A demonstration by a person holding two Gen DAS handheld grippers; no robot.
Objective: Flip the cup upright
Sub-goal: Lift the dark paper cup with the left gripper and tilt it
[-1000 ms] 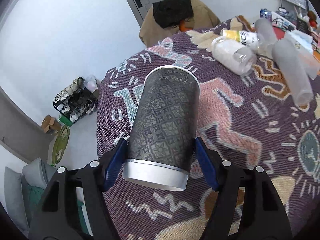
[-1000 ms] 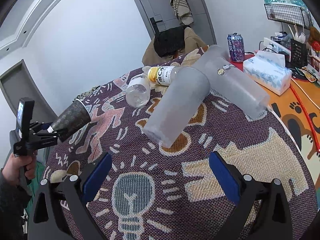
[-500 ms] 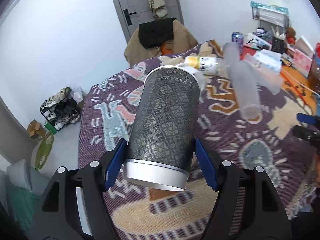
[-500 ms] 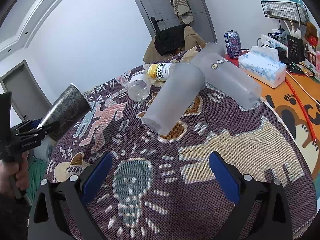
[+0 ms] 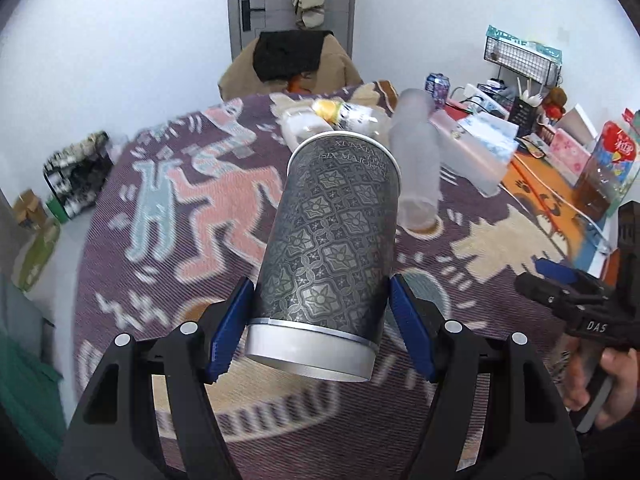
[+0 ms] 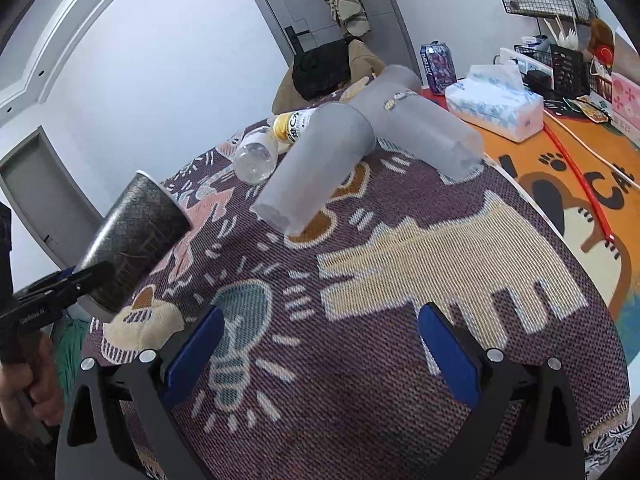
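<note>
Patterned cup (image 5: pixel 328 240) clamped between left gripper (image 5: pixel 320 332) fingers (image 5: pixel 230 330), tilted.

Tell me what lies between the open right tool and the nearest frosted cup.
Only bare patterned cloth lies between right tool and frosted cup, in the right wrist view.

Cup (image 5: pixel 328 240) interior hidden; rug (image 5: pixel 168 216) motion-blurred — bottle (image 5: pixel 348 114) label unreadable.

The left tool (image 5: pixel 320 322) has matte black plastic arms, blue pads (image 5: pixel 230 330) and silver screws. The right tool (image 6: pixel 318 354) matches it. At three o'clock in the left view, white "DAS" lettering marks its black body above a bare-skinned hand (image 5: pixel 600 384).
</note>
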